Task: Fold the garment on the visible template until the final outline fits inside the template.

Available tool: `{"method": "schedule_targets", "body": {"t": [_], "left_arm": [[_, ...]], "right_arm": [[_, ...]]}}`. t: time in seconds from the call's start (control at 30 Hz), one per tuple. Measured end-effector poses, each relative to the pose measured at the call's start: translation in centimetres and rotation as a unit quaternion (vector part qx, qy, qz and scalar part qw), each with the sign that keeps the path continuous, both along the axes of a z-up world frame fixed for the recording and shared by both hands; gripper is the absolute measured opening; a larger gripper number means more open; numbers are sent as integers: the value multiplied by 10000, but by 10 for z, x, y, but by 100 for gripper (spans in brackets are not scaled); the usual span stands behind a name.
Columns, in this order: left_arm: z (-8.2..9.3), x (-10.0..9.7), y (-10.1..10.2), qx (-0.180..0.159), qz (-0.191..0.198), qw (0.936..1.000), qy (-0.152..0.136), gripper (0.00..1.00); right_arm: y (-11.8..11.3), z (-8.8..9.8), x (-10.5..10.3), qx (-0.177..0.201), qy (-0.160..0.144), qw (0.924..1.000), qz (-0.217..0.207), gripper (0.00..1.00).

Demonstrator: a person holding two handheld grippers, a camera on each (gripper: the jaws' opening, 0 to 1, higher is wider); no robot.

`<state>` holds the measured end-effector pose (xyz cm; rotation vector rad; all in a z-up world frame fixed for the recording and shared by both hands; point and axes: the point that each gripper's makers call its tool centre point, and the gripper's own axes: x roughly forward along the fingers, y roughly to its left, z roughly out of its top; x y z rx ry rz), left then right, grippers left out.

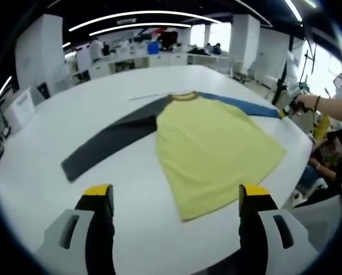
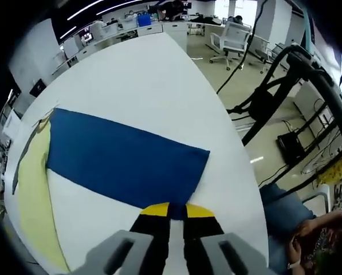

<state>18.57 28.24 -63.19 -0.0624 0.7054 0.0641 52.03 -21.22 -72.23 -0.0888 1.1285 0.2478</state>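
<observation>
The garment point(image 1: 211, 143) lay spread flat on the white table point(image 1: 44, 172). The left gripper point(image 1: 176, 200) hovered wide open short of its yellow hem. The right gripper point(image 2: 176, 211) pinched the blue sleeve point(image 2: 125, 163) edge, jaws nearly closed.

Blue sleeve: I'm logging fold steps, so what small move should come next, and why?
Probably lift the blue sleeve and carry it over the yellow body. The right gripper looks shut on its cuff edge, and the shirt lies fully spread, unfolded.
</observation>
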Motion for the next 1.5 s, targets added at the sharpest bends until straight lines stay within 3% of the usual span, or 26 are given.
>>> {"method": "schedule_targets", "body": {"t": [0.37, 0.67, 1.17, 1.5], "left_arm": [[1, -1, 0, -9, 9, 10000, 12, 86], [-1, 0, 0, -31, 6, 10000, 94, 86], [1, 5, -4, -77, -158, 9998, 114, 86], [5, 8, -6, -77, -324, 9994, 67, 86]], "right_arm": [[2, -1, 2, -32, -8, 10000, 71, 0], [-1, 2, 9, -60, -199, 9998, -68, 0], [15, 33, 18, 4, -456, 9989, 56, 0], [38, 49, 24, 38, -522, 9979, 379, 0]]}}
